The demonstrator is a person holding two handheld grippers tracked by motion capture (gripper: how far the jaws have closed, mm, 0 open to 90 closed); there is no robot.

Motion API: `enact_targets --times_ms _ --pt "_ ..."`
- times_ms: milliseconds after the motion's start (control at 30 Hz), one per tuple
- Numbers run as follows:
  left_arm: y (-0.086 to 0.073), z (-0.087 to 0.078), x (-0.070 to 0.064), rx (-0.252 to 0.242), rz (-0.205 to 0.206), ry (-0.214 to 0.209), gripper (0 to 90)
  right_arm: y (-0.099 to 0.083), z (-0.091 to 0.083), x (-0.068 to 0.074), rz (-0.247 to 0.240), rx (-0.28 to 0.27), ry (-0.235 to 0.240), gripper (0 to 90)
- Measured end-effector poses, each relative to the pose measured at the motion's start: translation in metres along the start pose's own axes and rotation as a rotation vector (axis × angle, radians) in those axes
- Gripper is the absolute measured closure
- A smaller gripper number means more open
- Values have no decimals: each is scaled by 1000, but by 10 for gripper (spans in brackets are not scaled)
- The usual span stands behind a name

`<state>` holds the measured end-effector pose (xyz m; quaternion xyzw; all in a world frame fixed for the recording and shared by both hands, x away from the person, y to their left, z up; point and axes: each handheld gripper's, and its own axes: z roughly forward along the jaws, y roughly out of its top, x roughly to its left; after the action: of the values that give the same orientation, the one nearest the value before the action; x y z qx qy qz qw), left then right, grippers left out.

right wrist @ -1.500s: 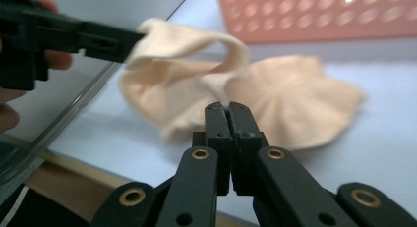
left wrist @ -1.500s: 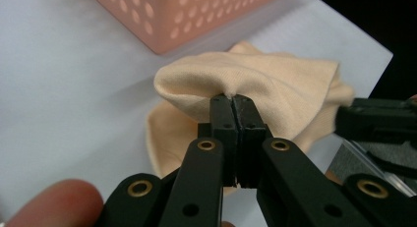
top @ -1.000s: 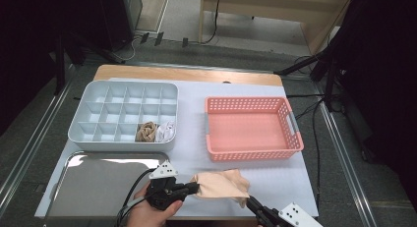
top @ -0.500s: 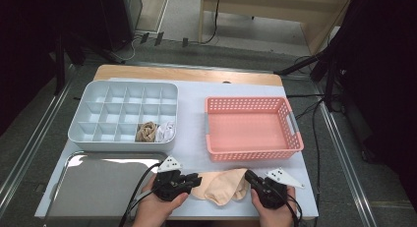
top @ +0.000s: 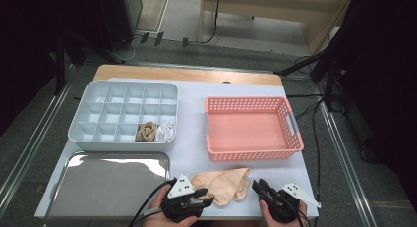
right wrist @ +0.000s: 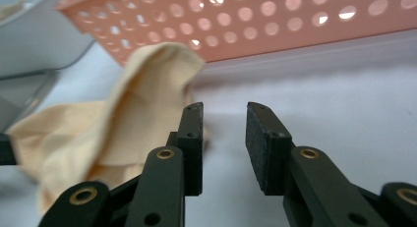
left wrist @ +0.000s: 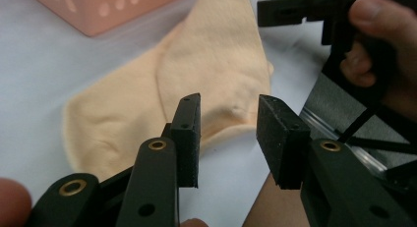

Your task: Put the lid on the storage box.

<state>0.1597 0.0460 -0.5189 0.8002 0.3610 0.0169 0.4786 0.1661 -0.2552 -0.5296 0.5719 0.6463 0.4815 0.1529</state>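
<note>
- Peach sock [top: 223, 184] lies flat and a little rumpled on the white table cover [top: 192, 153], at the near edge, between the two grippers.
- Sock sits just in front of the pink basket [top: 251, 128]; apart from it, not touching as far as the high view shows.
- Left gripper [top: 202, 201] low at the near edge, held in the person's left hand [top: 164, 218]. Jaws parted a moderate gap, nothing between them.
- In the left gripper view the left gripper [left wrist: 227, 133] points at the sock [left wrist: 196, 89]; the near hem of the sock lies just past the jaw tips. Contact: cannot tell.
- Right gripper [top: 257, 186] just right of the sock's toe end, jaws parted, holding nothing.
- In the right gripper view the right gripper [right wrist: 223, 143] has bare white cover between its pads; the sock [right wrist: 128, 119] lies off to the left, beside the left pad, one end raised in a fold.
- Grey compartment tray [top: 123, 116] at far left; two rolled socks in its front row, one tan [top: 146, 131], one white [top: 165, 131].
- Shiny metal tray [top: 108, 183] at near left, just beside the left gripper.
</note>
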Motion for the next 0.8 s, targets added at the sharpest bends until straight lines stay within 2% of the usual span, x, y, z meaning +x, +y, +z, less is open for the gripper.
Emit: enact_targets --times_ms 67,167,300,333,400,467,533,600,700,733,800 --pt "-2 3 -3 11 23 1 638 -3 -8 6 -3 -17 21 712" --pt "-4 7 -8 13 58 21 671 -7 -9 14 -43 1 58 739" --pt "-5 12 -13 32 90 35 600 -10 -3 27 -70 28 113 773" --pt "-5 14 -15 51 110 39 578 -10 -2 30 -77 39 120 788" --pt "-6 15 -17 41 119 48 569 -13 1 42 -105 57 173 800" --pt "-5 15 -17 45 124 64 570 -16 3 52 -120 73 167 778" --pt "-4 13 -15 42 114 68 565 -18 5 57 -106 70 169 736" --pt "-4 13 -15 41 114 70 563 -18 4 58 -74 39 180 700" --pt "-5 13 -15 50 120 65 555 -18 4 57 -33 43 193 656" --pt "-5 14 -15 53 119 62 550 -19 5 58 -28 58 199 670" --pt "-5 15 -16 57 122 68 531 -21 12 58 -19 98 195 793"
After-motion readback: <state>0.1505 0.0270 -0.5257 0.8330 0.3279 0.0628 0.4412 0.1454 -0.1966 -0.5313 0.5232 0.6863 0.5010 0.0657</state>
